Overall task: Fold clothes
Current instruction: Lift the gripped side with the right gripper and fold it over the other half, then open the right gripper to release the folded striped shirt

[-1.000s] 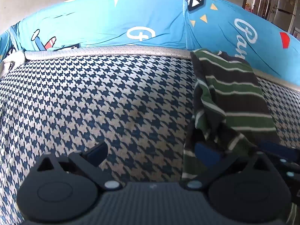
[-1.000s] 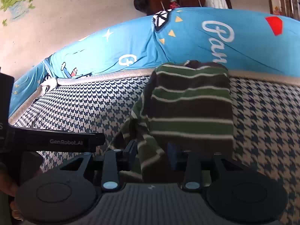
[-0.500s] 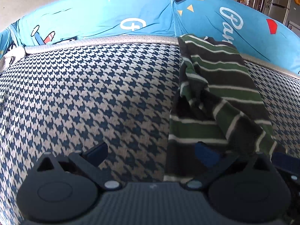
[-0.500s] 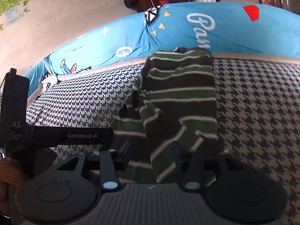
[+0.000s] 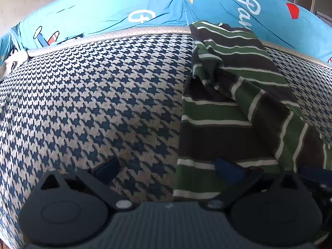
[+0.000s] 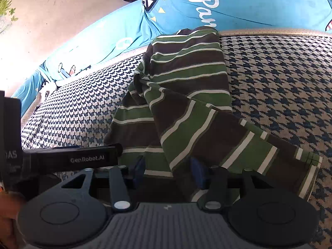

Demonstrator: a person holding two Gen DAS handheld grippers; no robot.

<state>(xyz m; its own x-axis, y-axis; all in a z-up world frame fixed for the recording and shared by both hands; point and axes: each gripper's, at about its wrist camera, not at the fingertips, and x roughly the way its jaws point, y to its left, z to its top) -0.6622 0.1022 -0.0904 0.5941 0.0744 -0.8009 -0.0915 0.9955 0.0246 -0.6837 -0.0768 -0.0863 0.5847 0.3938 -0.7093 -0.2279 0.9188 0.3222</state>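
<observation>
Left wrist view: a woven mattress cover in a blue-and-cream houndstooth check (image 5: 99, 95) filled the near ground, edged at the far side by a pale perforated piping and bright blue printed cushions (image 5: 128, 10). The green, dark-brown and white striped knit garment (image 5: 224, 112) lay at the right, running from the far piping toward the camera, rumpled in the middle with one sleeve folded diagonally across it. The left gripper (image 5: 167, 171), angled steeply down, had its fingers spread wide; the left finger hovered over bare check, the right blue pad (image 5: 226, 171) over the garment's near hem, nothing pinched.

Right wrist view: the same striped garment (image 6: 186, 76) lay centred, its sleeve trailing toward the near right. The right gripper (image 6: 167, 171) stood with its fingers parted, cloth lying between the blue pads without being pressed. The left gripper's dark body (image 6: 72, 158) reached in from the left.
</observation>
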